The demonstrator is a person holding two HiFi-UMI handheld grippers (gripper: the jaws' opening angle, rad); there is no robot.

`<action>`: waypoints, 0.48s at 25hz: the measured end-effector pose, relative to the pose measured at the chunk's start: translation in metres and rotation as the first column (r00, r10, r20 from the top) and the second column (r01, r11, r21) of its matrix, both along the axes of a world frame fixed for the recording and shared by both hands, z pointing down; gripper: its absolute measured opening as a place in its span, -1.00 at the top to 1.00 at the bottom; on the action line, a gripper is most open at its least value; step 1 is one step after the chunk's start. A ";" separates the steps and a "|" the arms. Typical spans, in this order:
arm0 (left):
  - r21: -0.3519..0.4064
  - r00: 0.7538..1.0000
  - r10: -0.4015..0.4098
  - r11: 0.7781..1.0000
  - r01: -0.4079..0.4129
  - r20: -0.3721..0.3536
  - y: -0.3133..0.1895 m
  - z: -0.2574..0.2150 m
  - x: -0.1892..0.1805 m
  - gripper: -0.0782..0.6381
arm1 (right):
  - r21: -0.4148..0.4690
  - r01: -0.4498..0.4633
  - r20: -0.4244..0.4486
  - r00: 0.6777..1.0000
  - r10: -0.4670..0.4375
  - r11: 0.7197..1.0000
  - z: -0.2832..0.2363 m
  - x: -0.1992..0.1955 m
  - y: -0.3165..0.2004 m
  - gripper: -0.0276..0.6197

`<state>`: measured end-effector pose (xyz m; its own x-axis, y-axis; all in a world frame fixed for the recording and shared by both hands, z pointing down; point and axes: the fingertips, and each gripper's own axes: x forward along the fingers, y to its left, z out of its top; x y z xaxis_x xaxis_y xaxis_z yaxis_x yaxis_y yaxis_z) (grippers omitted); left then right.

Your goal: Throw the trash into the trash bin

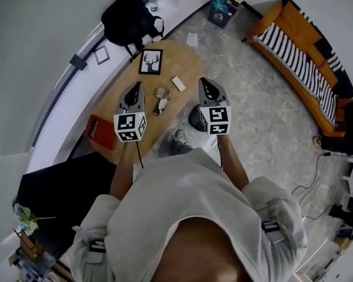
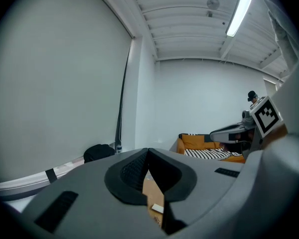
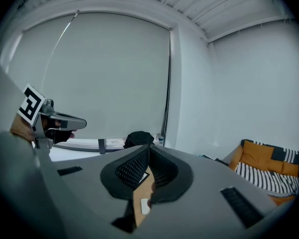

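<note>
On the oval wooden table, a crumpled pale piece of trash lies next to a small brown-and-white item and a flat white piece. A small dark bin with teal contents stands on the floor far beyond the table. My left gripper hovers over the table just left of the trash, shut and empty. My right gripper hangs past the table's right edge, shut and empty too. In the left gripper view the jaws meet at the tips; in the right gripper view likewise.
A framed deer picture and a red book lie on the table. A black backpack rests by the wall. A round black object stands on the floor below the right gripper. An orange sofa lines the right side.
</note>
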<state>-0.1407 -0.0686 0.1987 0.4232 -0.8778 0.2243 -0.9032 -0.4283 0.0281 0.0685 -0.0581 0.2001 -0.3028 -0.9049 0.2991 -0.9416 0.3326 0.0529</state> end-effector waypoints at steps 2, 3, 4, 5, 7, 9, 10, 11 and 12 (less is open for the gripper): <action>-0.007 1.000 -0.012 1.000 0.012 0.005 -0.015 0.005 0.005 0.73 | -0.006 0.021 -0.002 1.000 -0.021 1.000 0.005 0.003 -0.018 0.82; -0.012 1.000 -0.019 1.000 0.019 0.007 -0.021 0.007 0.007 0.73 | -0.010 0.028 -0.010 1.000 -0.028 1.000 0.009 0.005 -0.027 0.82; -0.018 1.000 -0.025 1.000 0.025 0.009 -0.027 0.010 0.008 0.73 | -0.014 0.035 -0.014 0.999 -0.035 0.999 0.013 0.007 -0.035 0.82; -0.025 1.000 -0.029 0.999 0.029 0.011 -0.033 0.013 0.009 0.73 | -0.017 0.040 -0.015 0.999 -0.041 0.999 0.015 0.008 -0.042 0.82; -0.038 0.999 -0.035 0.999 0.035 0.016 -0.043 0.018 0.011 0.73 | -0.023 0.053 -0.009 0.999 -0.053 0.998 0.019 0.008 -0.055 0.82; -0.053 0.999 -0.039 0.998 0.040 0.021 -0.051 0.025 0.010 0.73 | -0.036 0.069 -0.006 0.998 -0.070 0.997 0.026 0.004 -0.065 0.82; -0.061 0.999 -0.040 0.997 0.042 0.023 -0.054 0.028 0.008 0.73 | -0.044 0.078 -0.007 0.997 -0.078 0.996 0.029 0.001 -0.069 0.82; -0.071 0.999 -0.041 0.997 0.042 0.025 -0.058 0.032 0.006 0.73 | -0.053 0.084 -0.008 0.996 -0.085 0.995 0.032 -0.003 -0.073 0.82; -0.080 0.999 -0.040 0.996 0.042 0.027 -0.061 0.035 0.004 0.73 | -0.062 0.090 -0.010 0.996 -0.090 0.994 0.036 -0.006 -0.076 0.82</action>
